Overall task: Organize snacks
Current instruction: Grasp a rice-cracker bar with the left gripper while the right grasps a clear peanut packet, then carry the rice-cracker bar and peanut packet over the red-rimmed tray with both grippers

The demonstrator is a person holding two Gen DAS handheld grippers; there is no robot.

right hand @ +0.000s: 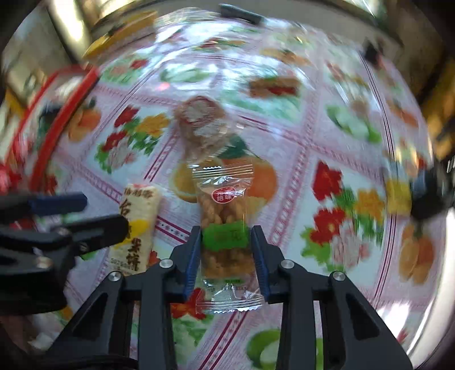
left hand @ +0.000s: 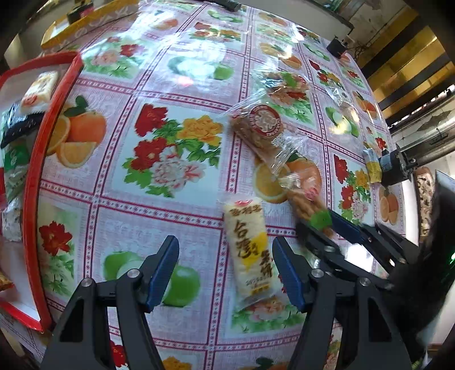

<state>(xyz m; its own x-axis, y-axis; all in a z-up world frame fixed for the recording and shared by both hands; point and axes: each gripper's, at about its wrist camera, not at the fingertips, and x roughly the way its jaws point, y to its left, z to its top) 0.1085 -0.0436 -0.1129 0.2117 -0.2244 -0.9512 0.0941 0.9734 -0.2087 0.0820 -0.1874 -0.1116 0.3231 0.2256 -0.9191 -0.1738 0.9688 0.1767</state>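
My left gripper (left hand: 226,250) is open above the flowered tablecloth, its jaws on either side of a cream-and-yellow rice cracker pack (left hand: 250,250) that lies flat; the pack also shows in the right wrist view (right hand: 138,224). My right gripper (right hand: 226,233) is shut on a clear twist-snack packet with a green label (right hand: 224,227), also visible in the left wrist view (left hand: 310,205). A clear pack with a round red-labelled biscuit (left hand: 260,128) lies beyond; it is blurred in the right wrist view (right hand: 199,119). The red tray (left hand: 37,176) at left holds several snacks.
A yellow-rimmed box (left hand: 85,20) sits at the far left back. A small yellow snack (left hand: 374,165) lies by a black object (left hand: 398,165) at the table's right edge. A clear wrapper (left hand: 338,91) lies at back right. A black device (left hand: 337,47) stands far back.
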